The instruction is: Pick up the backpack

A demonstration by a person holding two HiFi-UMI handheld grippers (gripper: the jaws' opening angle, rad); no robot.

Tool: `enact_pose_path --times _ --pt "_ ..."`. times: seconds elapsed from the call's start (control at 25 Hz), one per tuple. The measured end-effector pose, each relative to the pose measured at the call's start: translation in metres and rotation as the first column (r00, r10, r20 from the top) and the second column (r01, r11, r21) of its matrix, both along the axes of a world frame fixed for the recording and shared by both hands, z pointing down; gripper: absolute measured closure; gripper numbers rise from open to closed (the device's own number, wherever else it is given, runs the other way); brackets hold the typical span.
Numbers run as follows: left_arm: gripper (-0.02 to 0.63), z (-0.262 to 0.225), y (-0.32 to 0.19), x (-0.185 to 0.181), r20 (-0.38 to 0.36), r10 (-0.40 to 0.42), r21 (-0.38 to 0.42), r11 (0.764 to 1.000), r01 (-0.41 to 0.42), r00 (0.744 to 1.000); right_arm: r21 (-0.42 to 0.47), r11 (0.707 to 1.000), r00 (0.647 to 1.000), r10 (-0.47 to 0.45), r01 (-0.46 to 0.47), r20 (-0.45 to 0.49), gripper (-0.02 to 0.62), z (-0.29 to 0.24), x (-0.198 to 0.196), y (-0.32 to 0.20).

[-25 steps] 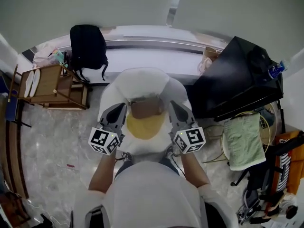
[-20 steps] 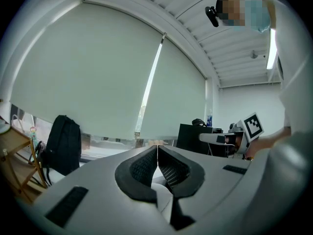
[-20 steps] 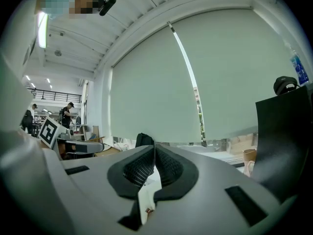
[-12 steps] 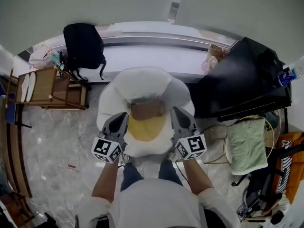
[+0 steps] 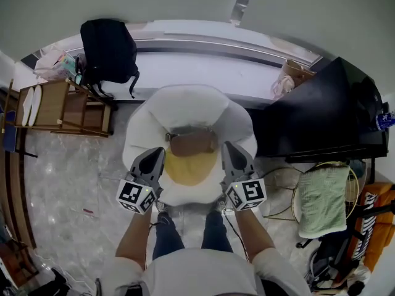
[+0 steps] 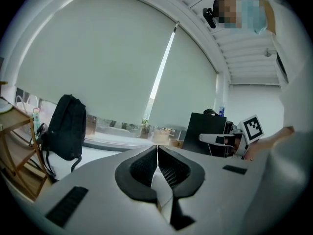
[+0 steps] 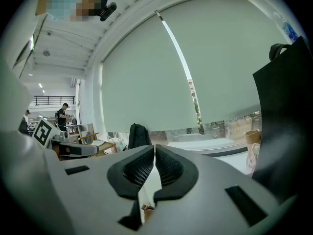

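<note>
The black backpack [image 5: 108, 51] stands upright on the white window ledge at the far left, its straps hanging over the ledge's front. It also shows in the left gripper view [image 6: 66, 126] and, small and distant, in the right gripper view [image 7: 138, 136]. My left gripper [image 5: 155, 155] and right gripper [image 5: 228, 150] are held side by side over a round white cushioned seat [image 5: 185, 106], well short of the backpack. Both are shut with nothing between the pads [image 6: 146, 168] [image 7: 168, 168].
A brown and yellow item [image 5: 190, 156] lies on the white seat. A wooden rack with plates [image 5: 58, 106] stands below the backpack. At the right are a large black case [image 5: 327, 116], a paper bag [image 5: 290, 79] and a green towel on a wire stand [image 5: 321, 199].
Both grippers have sunk lower over the white seat, still shut. The head view has shifted, so the backpack and ledge sit higher in the picture.
</note>
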State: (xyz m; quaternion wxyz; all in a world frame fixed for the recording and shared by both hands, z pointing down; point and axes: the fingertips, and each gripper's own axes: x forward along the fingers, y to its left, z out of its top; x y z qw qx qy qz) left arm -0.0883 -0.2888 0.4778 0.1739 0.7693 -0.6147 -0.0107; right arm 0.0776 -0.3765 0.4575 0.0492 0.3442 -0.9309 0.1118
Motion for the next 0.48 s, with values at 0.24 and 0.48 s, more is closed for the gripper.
enact_pose_path --times 0.24,0.48 --pt "0.574 0.036 -0.013 -0.003 -0.003 0.000 -0.033 0.999 0.000 1.000 -0.016 1.000 1.000 -0.011 0.010 -0.025 0.565 0.033 0.003 -0.014" --pt "0.574 0.067 -0.025 -0.002 0.000 -0.004 -0.050 0.999 0.004 1.000 -0.012 1.000 0.999 0.025 -0.026 -0.029 0.565 0.063 0.014 -0.030"
